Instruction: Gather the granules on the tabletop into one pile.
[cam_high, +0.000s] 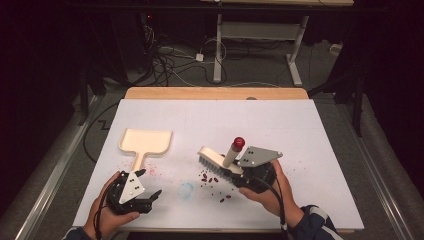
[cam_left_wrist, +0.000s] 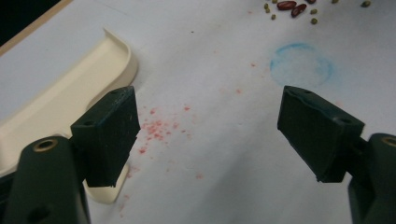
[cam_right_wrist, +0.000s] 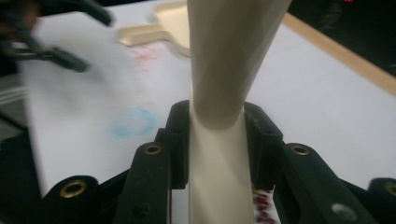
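Brush in right tool, beans beside.

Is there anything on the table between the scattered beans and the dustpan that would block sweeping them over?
Nothing visible does. Between the beans and the dustpan lies bare white table, marked only by a flat blue ring stain and red specks.

Dustpan left of brush

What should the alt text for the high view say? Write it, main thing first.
The right gripper clamps a cream brush over scattered beans on a white table. The left gripper, jaws open, sits beside the handle of a cream dustpan.
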